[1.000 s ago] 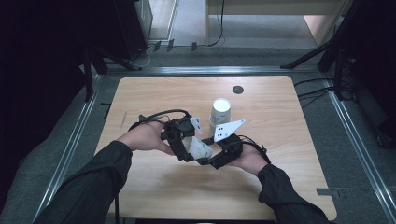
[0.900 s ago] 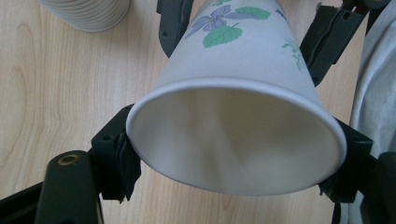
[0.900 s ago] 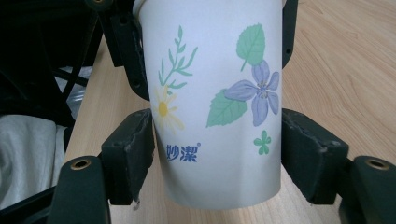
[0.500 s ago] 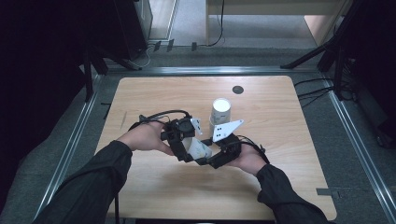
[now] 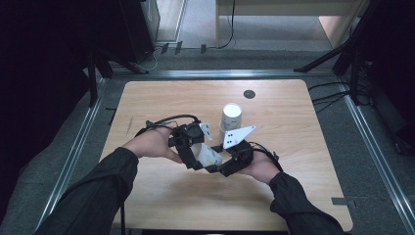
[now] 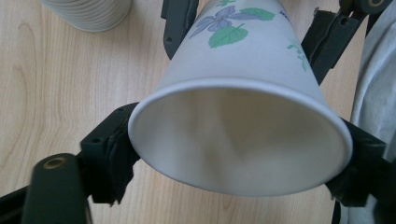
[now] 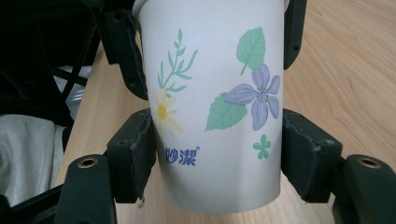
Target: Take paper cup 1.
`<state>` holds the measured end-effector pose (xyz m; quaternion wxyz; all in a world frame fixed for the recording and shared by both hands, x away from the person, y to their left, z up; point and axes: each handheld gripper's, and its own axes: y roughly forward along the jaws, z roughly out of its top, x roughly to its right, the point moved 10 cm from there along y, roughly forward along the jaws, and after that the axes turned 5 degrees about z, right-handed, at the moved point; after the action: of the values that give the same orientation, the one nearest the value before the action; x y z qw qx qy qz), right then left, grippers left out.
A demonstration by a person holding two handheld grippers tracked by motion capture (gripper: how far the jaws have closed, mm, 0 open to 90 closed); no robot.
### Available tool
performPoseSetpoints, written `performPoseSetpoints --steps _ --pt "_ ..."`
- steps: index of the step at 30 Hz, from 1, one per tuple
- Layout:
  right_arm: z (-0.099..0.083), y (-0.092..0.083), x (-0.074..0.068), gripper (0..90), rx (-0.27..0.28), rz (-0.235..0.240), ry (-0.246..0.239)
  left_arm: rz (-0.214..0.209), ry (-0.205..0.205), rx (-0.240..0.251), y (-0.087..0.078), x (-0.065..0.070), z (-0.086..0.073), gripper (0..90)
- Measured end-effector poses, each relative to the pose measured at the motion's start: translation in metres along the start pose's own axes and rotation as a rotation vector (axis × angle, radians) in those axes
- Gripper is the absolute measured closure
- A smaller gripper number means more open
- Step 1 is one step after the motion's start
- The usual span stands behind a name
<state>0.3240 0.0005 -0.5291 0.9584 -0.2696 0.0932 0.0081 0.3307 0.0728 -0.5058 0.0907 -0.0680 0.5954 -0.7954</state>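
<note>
Right tool (image 7: 217, 154) clamps the paper cup (image 7: 215, 102); left tool (image 6: 238, 154) has just been loosening at its rim, probably barely touching. Squeeze harder and the cup crumples.

L tool (image 5: 196, 157) opened round cup (image 5: 209, 155).

Your high view shows the table (image 5: 303, 196) evenly lit from above, with its surroundings falling into deep darkness. Shadows under your hands are soft and short. In the left gripper view the paper cup (image 6: 243, 88) rim is slightly blurred; the right gripper view is sharp, without glare.
</note>
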Motion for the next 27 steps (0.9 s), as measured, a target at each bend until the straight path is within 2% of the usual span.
performPoseSetpoints --steps 4,7,14,17,22,27 --pt "0.0 -0.002 0.001 32.9 0.002 -0.004 -0.001 -0.007 -0.016 0.029 -0.002 0.0 -0.001 13.1" --pt "0.0 -0.005 0.002 32.9 0.004 -0.007 0.001 -0.009 -0.042 0.072 -0.003 -0.001 -0.003 12.7" --pt "0.003 -0.016 0.006 32.9 0.034 -0.02 -0.002 -0.016 -0.118 0.213 -0.007 -0.005 -0.009 12.4" --pt "0.003 -0.019 0.006 32.9 0.035 -0.021 0.005 -0.003 -0.132 0.259 -0.006 -0.008 -0.012 12.3" --pt "0.003 -0.023 0.006 32.9 0.045 -0.026 0.005 -0.021 -0.185 0.373 -0.009 -0.009 -0.015 12.4" --pt "0.003 -0.028 0.007 32.9 0.056 -0.027 0.011 -0.039 -0.247 0.463 -0.009 -0.009 -0.016 12.3"
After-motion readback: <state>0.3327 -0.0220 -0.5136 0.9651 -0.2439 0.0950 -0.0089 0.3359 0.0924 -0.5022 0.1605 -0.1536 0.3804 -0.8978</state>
